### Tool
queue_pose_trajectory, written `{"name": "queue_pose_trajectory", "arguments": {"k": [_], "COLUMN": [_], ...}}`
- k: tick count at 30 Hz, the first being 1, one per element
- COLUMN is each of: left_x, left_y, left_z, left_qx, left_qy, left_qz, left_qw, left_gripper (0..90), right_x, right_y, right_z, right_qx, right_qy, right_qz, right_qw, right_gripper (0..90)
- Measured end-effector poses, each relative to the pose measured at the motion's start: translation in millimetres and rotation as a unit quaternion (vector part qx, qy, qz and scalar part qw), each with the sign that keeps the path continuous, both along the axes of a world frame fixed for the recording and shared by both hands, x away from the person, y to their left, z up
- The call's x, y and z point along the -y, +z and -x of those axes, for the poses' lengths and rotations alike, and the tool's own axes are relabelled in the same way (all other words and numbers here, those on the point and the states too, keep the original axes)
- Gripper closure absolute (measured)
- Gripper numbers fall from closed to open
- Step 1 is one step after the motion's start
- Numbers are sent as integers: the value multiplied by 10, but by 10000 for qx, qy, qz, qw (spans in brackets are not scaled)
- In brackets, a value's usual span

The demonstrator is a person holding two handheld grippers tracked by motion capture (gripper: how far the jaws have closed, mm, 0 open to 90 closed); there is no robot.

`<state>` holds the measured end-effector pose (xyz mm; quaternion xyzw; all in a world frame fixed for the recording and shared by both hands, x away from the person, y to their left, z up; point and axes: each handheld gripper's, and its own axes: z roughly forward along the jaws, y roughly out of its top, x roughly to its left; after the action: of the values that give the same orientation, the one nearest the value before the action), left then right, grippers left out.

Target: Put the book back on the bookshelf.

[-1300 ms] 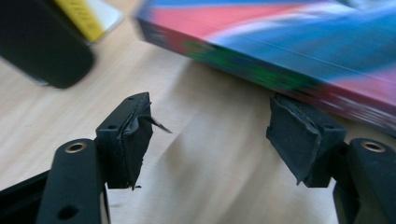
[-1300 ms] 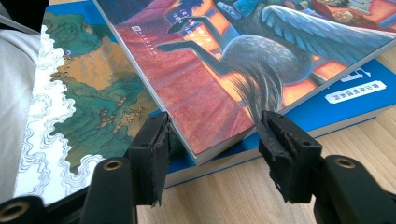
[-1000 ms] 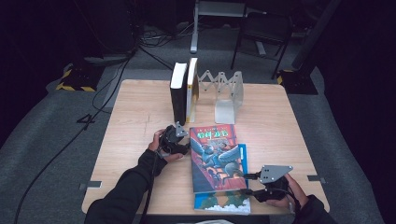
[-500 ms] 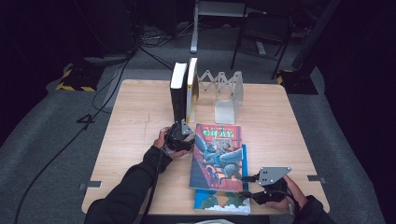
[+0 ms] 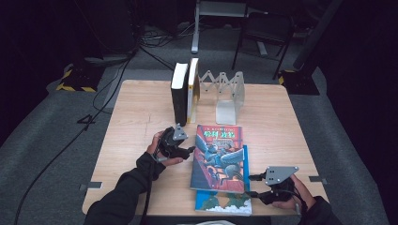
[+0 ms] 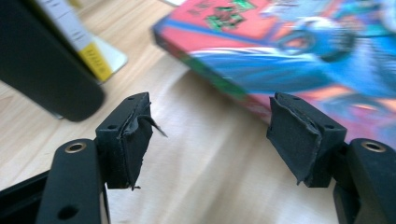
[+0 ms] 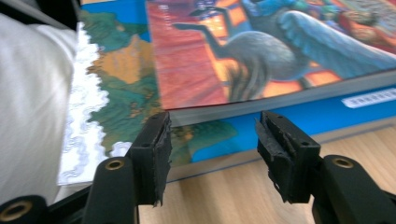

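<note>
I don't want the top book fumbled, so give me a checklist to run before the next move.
1. Left gripper empty: ok, its jaws have just been opening, nothing between them.
2. Right gripper lined up with the edge of the red book: ok, jaws open, not gripping.
3. Red book resting on the blue book: ok, shifted forward on it.
4. Rack has room beside the standing books: ok.
5. Red book flat: cannot tell.

The left gripper [image 5: 190, 150] is backing off the red-covered book [image 5: 218, 157], its jaws having just been opening with bare tabletop between them. That book is now lying farther up and skewed over the blue book [image 5: 224, 201] beneath.
</note>
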<state>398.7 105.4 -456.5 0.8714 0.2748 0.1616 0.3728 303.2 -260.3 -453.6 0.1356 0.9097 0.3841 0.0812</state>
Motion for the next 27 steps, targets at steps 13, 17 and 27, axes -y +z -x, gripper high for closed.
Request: {"name": "queue_pose_trajectory", "arguments": {"k": [13,17,27], "left_x": [221,317,501], "left_y": [102,78,29], "left_z": [594,659,777], "left_qx": [-11,-67,-179], "left_qy": [-1108,-1332,-1630], "left_qz": [28,-32,-159], "left_qw": [9938,9911,9863], "left_gripper": [278,277,280], "right_x": [-121,-129,-163], "right_y": [-28,-27,-3], "right_z": [-79,-100,-142], "right_qx": [21,-21,46], "right_qy": [-364,-379,-460], "right_qz": [456,469,384], "right_qw": [9983,9982,9982], "right_gripper": [338,339,332]}}
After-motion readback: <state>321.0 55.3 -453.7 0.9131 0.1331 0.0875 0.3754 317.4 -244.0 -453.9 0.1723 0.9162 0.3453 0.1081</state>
